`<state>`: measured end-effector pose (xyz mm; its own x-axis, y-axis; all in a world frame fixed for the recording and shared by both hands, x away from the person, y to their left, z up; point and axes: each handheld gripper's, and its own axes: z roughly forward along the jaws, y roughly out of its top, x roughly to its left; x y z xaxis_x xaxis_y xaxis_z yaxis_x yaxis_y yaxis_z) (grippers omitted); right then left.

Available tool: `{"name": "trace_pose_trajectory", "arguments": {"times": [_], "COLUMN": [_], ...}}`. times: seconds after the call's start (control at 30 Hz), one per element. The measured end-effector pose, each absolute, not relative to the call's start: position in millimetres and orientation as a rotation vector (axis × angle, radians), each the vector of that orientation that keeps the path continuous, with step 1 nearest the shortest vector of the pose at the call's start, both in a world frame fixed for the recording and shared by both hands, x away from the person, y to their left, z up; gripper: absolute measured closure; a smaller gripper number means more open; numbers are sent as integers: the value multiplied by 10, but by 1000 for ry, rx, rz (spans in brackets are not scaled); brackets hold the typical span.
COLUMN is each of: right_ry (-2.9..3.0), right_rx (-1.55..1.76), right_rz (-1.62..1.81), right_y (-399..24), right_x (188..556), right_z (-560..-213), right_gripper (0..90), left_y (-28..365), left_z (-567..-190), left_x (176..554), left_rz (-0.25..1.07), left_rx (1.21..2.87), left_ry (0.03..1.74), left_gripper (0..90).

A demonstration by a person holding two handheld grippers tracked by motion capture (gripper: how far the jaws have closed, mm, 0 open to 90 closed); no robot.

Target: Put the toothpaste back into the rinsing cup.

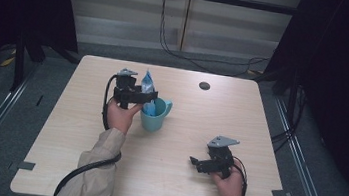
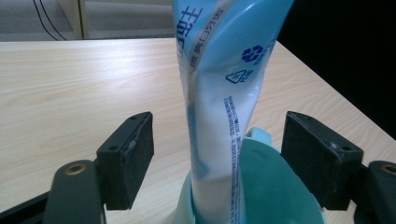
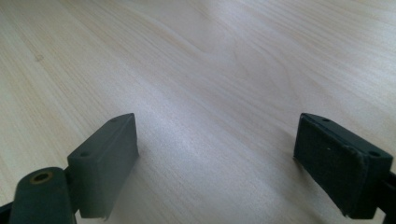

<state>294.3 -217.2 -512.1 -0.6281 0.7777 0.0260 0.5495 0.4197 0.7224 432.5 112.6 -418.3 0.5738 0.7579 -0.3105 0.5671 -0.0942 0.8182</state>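
While the left gripper [image 1: 145, 96] hung just left of centre in the high view, its jaws stood spread on either side of the tube [image 1: 147, 87] and did not press it. Seen along that gripper [image 2: 217, 149] in the left gripper view, both black pads [image 2: 133, 156] were clear of the tube [image 2: 219, 116], with pale wood showing in the gap at the left and the cup's [image 2: 266, 186] teal inside in the gap at the right. That blue-and-white tube stood nearly upright with its lower end inside the cup [image 1: 154, 115], its flat top rising above the gripper in the high view. The cup sat on the worktop [image 1: 183, 129] a little left of the frame's centre, its handle [image 1: 168, 107] pointing to the upper right. A hand [image 1: 121, 114] held the left gripper from below, and a thick black cable [image 1: 86, 167] trailed down to the bottom edge.

At the lower right of the high view the right gripper [image 1: 194, 161] lay low over the worktop, well apart from the cup, jaws aimed left. In the right gripper view its jaws [image 3: 215, 158] were released and wide, with bare wood [image 3: 210, 93] between them. A small dark hole [image 1: 204, 86] marked the worktop above centre.
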Motion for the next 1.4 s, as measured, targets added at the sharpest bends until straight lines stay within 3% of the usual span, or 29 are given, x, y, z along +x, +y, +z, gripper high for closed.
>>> {"name": "trace_pose_trajectory", "arguments": {"times": [0.5, 1.4], "right_ry": [2365, 2366], "right_rx": [1148, 1144], "right_rz": [1028, 1026], "right_y": [-2171, -2173], "right_x": [2943, 2942], "right_z": [-5120, -5120], "right_gripper": [129, 129], "left_y": [1194, 1381], "left_z": [-4136, -4121], "left_x": [4268, 4091], "left_rz": [251, 243], "left_rx": [1790, 1813], "left_ry": [1086, 1078], "left_gripper": [158, 157]}}
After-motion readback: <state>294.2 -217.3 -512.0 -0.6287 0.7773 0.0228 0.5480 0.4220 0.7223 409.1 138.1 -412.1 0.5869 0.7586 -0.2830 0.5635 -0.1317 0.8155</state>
